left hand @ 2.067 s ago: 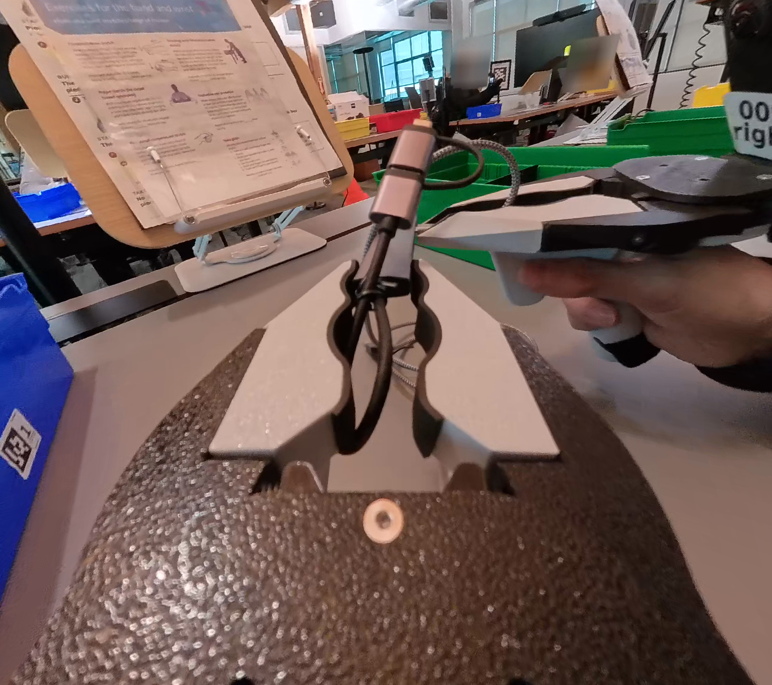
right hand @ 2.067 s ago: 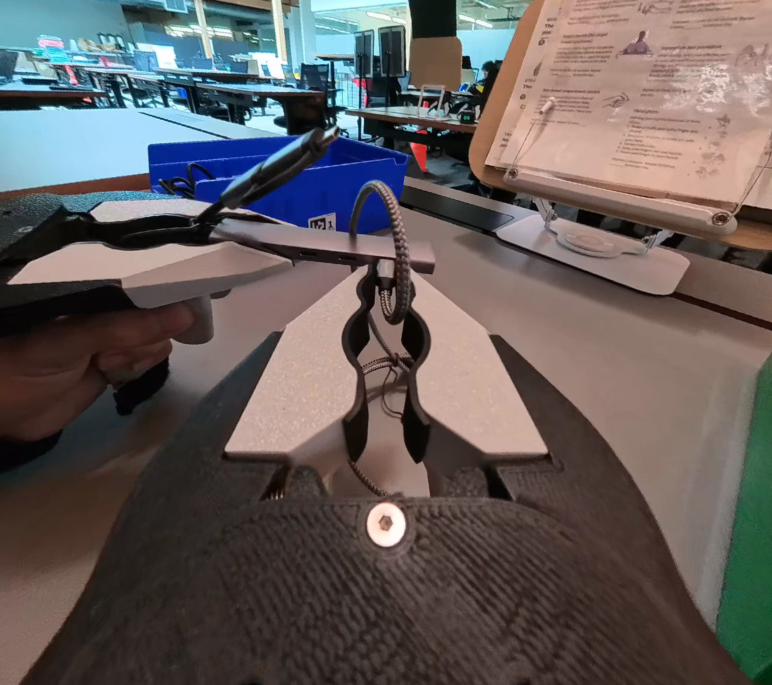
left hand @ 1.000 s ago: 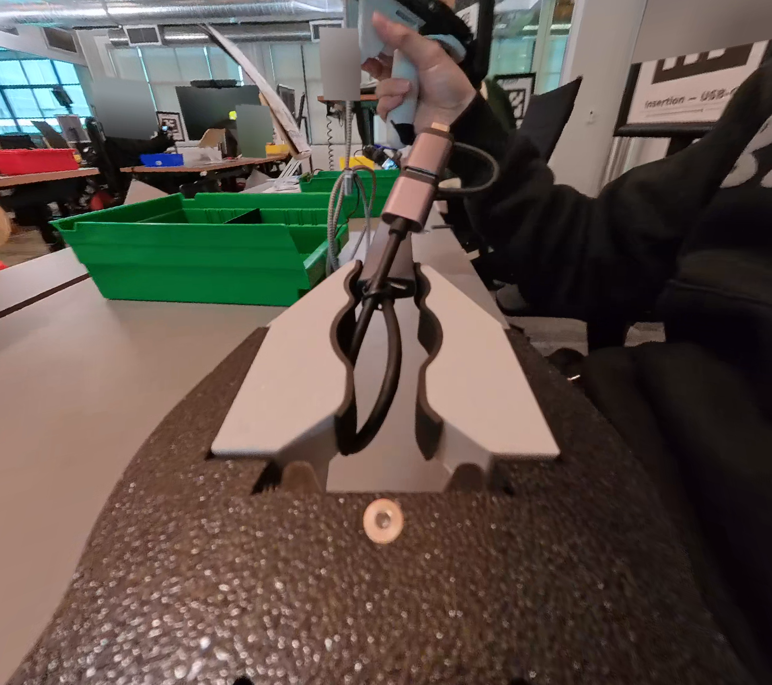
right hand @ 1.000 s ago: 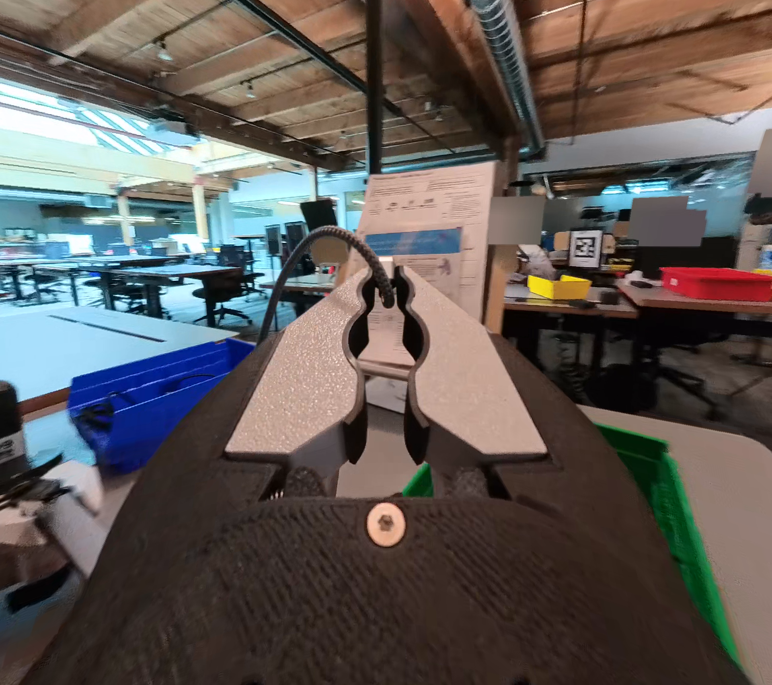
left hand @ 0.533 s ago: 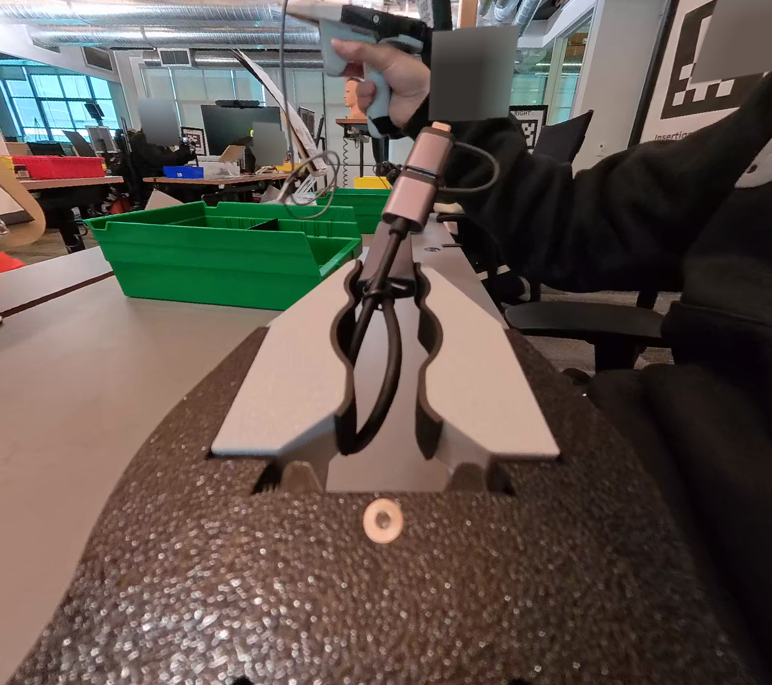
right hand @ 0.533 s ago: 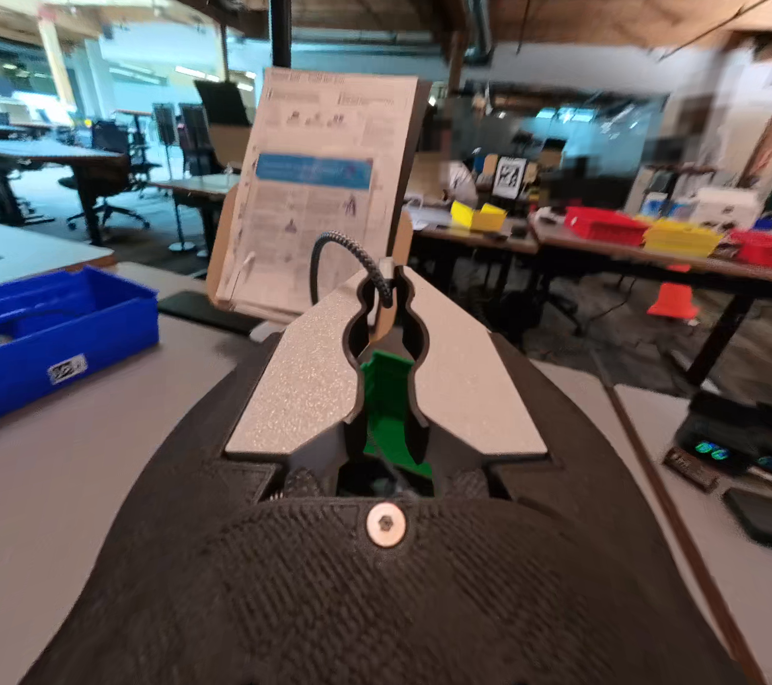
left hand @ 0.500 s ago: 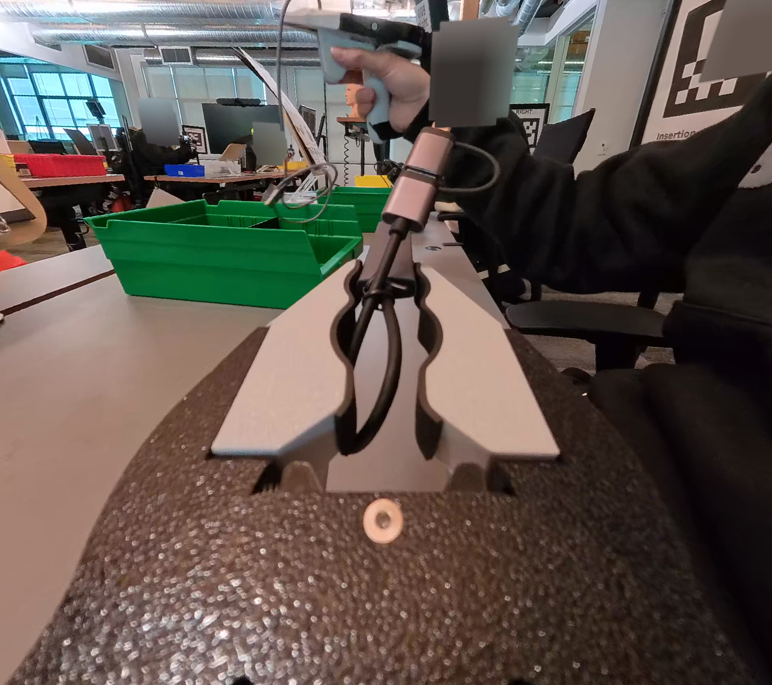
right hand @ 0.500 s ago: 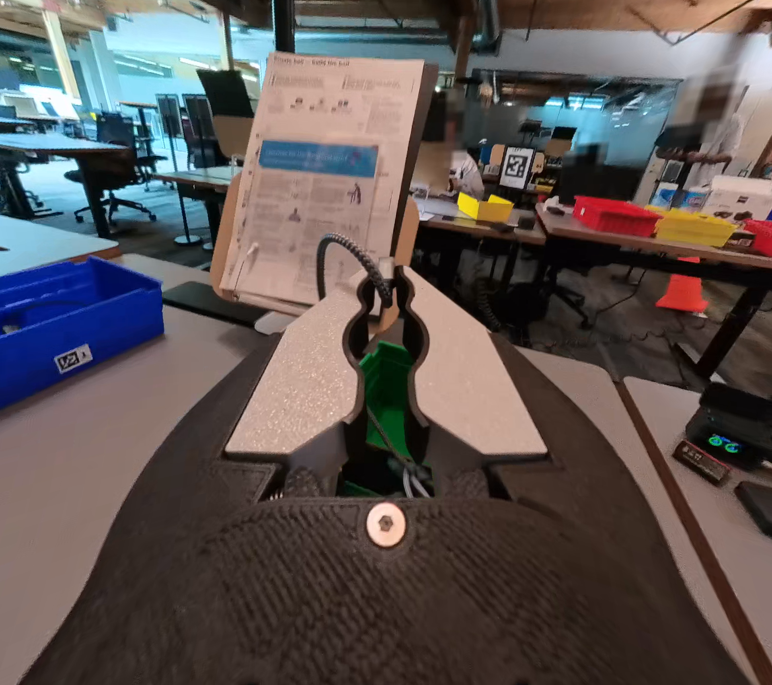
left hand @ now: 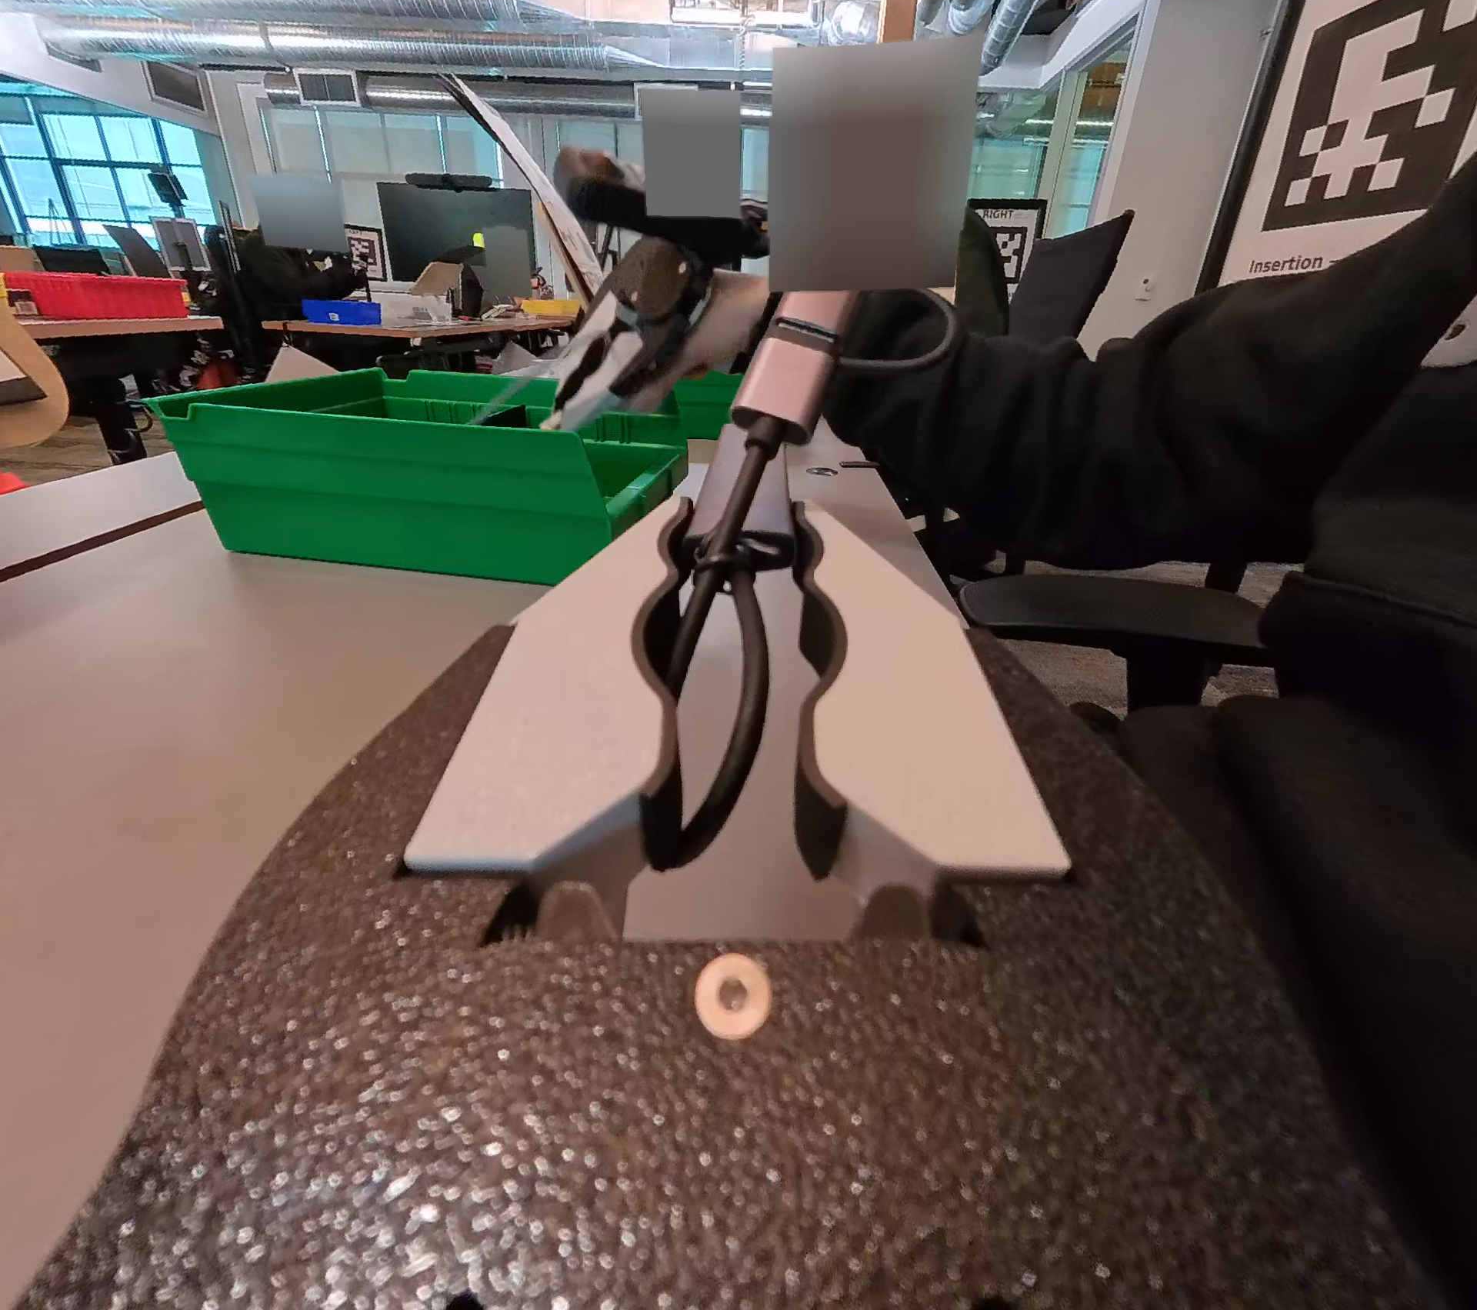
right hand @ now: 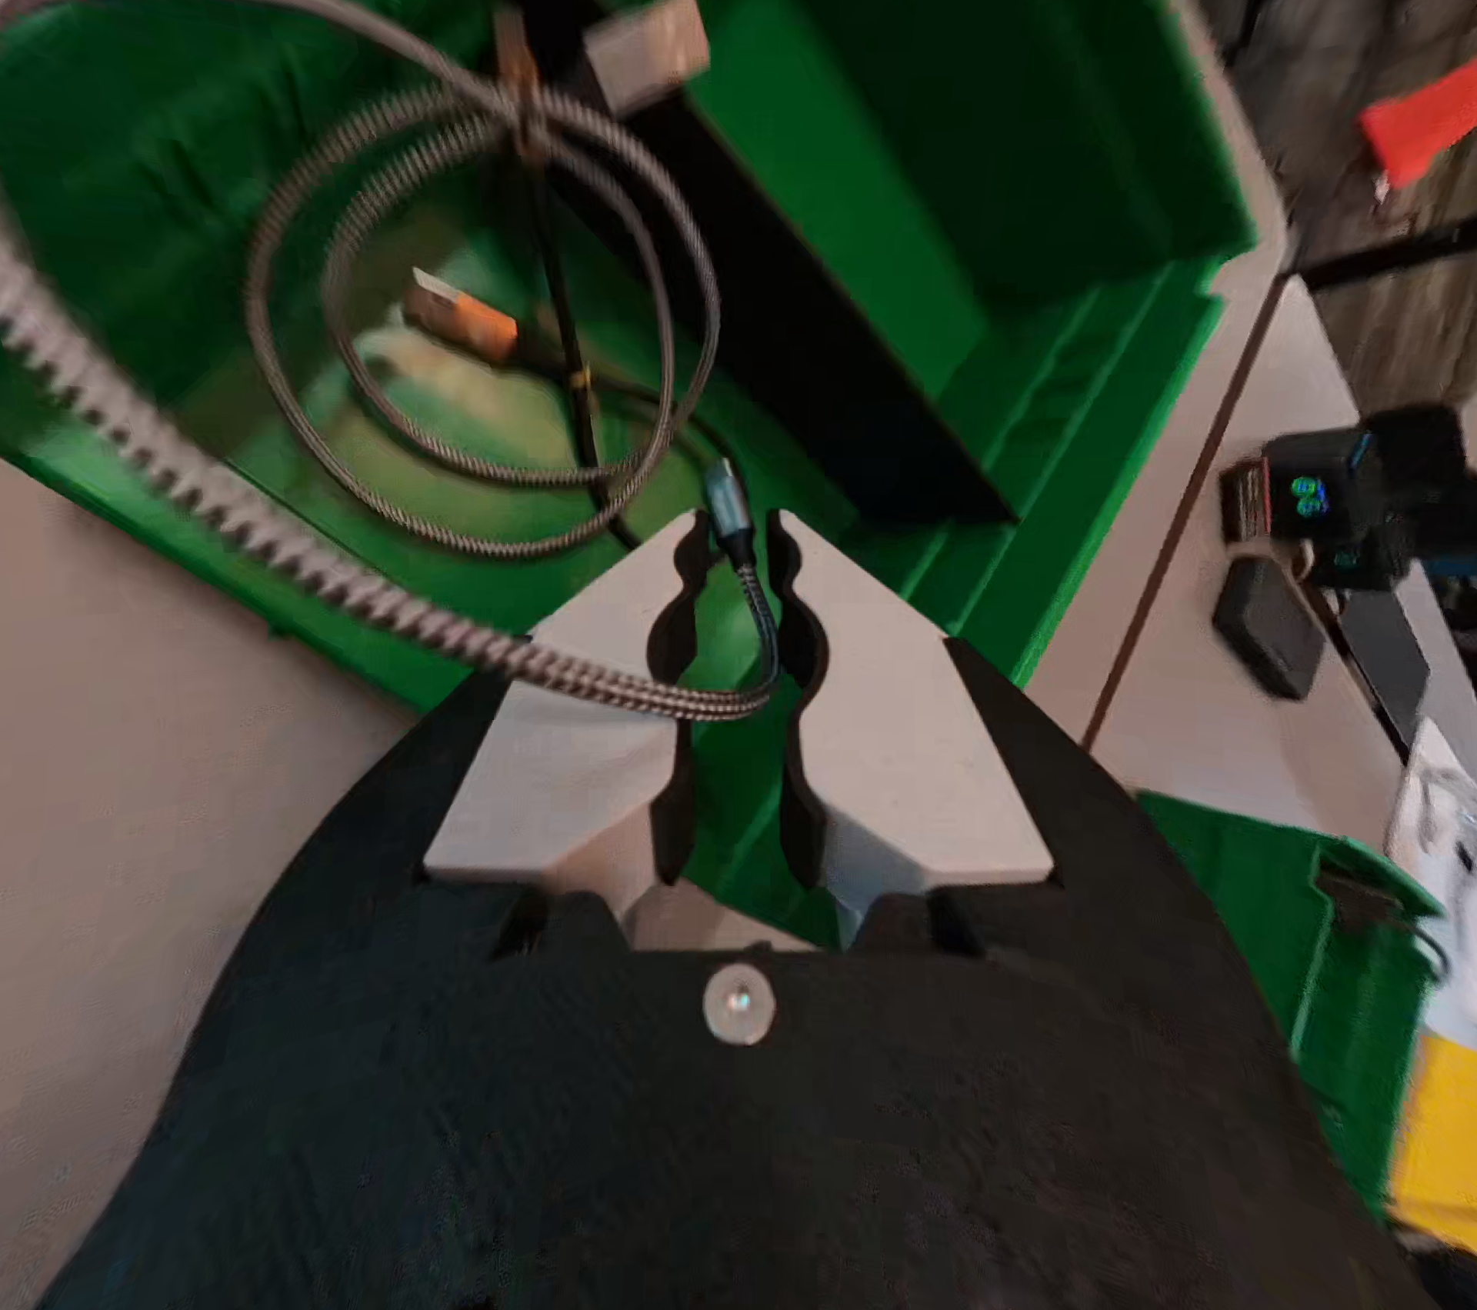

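Observation:
My left gripper (left hand: 739, 528) is shut on a slim grey hub (left hand: 743, 488), held above the grey table (left hand: 240, 672). The hub's black cable (left hand: 735, 712) loops back between the fingers, and its pinkish plug (left hand: 787, 376) stands up past the tips. My right gripper (right hand: 735, 520) is shut on a grey braided cable (right hand: 200, 496) just behind its plug (right hand: 723, 488). It points down into a green bin (right hand: 1079, 113), and the cable's coils hang inside. In the left wrist view the right gripper (left hand: 607, 360) tilts down over that bin (left hand: 384, 472).
The bin has a black divider (right hand: 759, 281), an orange-tipped cable (right hand: 463, 316) and a grey block (right hand: 647, 45). Black devices (right hand: 1359, 512) lie on the table to the right, and another green bin (right hand: 1319, 952) is near. A person's black sleeve (left hand: 1119, 432) and a chair (left hand: 1119, 616) are right of the left gripper. My hands' fingertips stand some 35 cm from each other.
The right gripper has come down from high in the air and now points into the green bin with the braided cable. The left gripper holds the hub still.

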The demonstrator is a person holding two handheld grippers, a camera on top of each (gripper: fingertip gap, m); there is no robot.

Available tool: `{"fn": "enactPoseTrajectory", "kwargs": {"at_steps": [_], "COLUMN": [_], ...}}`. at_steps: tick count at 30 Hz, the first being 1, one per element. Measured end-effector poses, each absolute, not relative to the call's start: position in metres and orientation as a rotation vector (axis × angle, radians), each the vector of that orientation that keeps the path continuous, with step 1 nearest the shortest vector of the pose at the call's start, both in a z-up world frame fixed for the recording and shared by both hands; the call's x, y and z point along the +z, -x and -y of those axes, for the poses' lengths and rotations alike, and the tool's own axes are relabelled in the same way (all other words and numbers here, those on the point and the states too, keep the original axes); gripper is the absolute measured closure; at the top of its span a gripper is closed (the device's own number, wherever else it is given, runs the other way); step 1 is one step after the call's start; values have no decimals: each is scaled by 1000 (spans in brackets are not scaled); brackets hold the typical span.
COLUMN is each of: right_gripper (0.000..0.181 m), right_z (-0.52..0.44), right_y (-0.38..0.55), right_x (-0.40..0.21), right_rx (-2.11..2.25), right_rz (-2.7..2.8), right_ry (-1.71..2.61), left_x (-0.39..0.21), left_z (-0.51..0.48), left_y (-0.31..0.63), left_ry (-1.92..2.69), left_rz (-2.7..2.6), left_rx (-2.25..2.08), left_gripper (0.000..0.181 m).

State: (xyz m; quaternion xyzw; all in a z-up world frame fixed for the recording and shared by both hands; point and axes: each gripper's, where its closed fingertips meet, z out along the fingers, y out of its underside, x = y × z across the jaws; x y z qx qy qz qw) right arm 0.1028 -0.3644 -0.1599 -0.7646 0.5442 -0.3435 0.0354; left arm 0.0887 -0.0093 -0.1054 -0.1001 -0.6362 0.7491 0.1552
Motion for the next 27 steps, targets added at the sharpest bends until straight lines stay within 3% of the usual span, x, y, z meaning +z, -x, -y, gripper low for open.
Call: {"fn": "enactPoseTrajectory", "kwargs": {"at_steps": [3, 7, 11, 13, 18, 22, 27], "right_gripper": [137, 82, 65, 69, 106, 90, 86], "right_z": [369, 359, 339, 326, 329, 311, 157], "right_y": [-91, -78, -46, -44, -48, -38, -49], "right_x": [-166, -140, -145, -143, -148, -147, -95], "right_rx": [-1066, -1088, -918, -902, -961, -973, -629], "right_rz": [-1724, -1676, -1544, -1445, -1445, -1385, -949], "right_ry": [2349, 2190, 2346, 2343, 2294, 2333, 1874], "left_x": [-105, -105, -105, -104, -104, -102, -104], "left_z": [9, 9, 10, 10, 10, 8, 9], "left_y": [-89, -90, -90, -90, -88, -89, -81], "left_ry": [285, 278, 275, 270, 278, 262, 320], "left_rz": [1821, 1820, 1819, 1816, 1809, 1785, 1786], "left_rx": [2147, 2148, 2150, 2150, 2146, 2155, 2127], "left_gripper": [160, 159, 159, 160, 160, 159, 160]}}
